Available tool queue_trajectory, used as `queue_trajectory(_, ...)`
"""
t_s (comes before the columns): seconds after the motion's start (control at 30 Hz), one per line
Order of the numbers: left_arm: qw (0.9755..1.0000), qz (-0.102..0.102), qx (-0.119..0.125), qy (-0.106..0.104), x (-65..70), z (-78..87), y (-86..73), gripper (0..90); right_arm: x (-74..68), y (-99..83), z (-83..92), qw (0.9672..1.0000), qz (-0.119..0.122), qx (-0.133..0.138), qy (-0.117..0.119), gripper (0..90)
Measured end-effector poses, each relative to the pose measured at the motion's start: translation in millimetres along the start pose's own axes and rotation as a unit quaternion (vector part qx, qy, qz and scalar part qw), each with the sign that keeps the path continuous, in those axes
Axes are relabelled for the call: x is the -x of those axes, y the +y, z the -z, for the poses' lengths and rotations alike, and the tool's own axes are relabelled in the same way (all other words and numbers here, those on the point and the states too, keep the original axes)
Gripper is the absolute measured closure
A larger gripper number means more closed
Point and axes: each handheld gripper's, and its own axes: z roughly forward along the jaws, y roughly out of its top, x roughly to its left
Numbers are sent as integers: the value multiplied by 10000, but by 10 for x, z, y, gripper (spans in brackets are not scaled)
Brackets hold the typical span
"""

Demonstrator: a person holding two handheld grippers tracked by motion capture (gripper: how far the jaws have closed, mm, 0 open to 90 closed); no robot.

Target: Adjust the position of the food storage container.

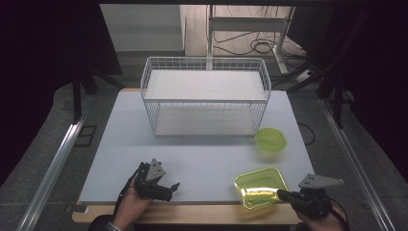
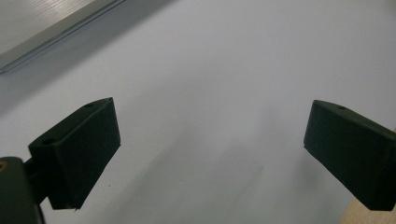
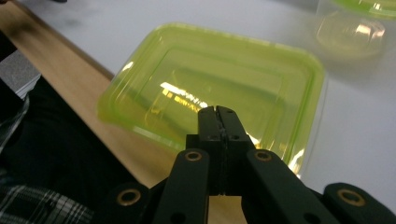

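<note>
High view gives me the white table [image 1: 202, 159] first, the biggest thing here, with a wooden edge along my near side. On its far half stands a white wire basket rack [image 1: 205, 96] with two levels, a flat white shelf on each. Near the rack's front right corner sits a small round green bowl [image 1: 271, 139], resting on the tabletop and apart from the rack. Closer to me, at the near right of the table, I see the square green tray [image 1: 260, 186], see-through and shallow, tilted with one side raised and its near edge at the wooden lip. My right gripper [image 1: 285, 195] comes in from the bottom right corner, its tips at the tray's right rim. In the right gripper view its two black jaws are pressed together with no gap between them, clamped on the rim of the tray [image 3: 219, 79], which spreads out just beyond the tips; the bowl [image 3: 352, 32] is blurred behind it. My left gripper [image 1: 169, 187] lies low over the near left of the table, well away from the tray. In the left gripper view its fingers [image 2: 77, 154] stand wide apart over bare white tabletop [image 2: 210, 84].
</note>
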Motion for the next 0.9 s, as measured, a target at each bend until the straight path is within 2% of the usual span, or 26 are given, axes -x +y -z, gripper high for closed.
queue_trajectory(0.23, 10000, 0, -16, 9, -3, -4, -1, 34, 5, -197, -70, 9998, -119, -170, -6, 888)
queue_trajectory(0.27, 10000, 15, -4, 13, 1, -7, -1, 34, 16, -203, -87, 9997, -165, -134, 75, 888)
queue_trajectory(0.5, 10000, -39, -32, 10, 4, -11, 1, 34, 63, -89, -241, 9999, -145, 32, 49, 888)
queue_trajectory(0.6, 10000, -27, -32, 8, 1, -11, 0, 34, 89, -32, -353, 9997, -197, 68, 141, 888)
queue_trajectory(0.7, 10000, -13, -31, 2, -2, -8, 0, 34, 71, 27, -401, 9997, -99, 16, 230, 888)
queue_trajectory(0.77, 10000, 27, -55, -27, 0, -12, 4, 36, 98, 80, -355, 9998, -71, 101, 155, 887)
queue_trajectory(0.9, 9997, 132, -88, -166, 17, -11, 23, 42, 288, 187, -268, 9990, -204, 314, -223, 888)
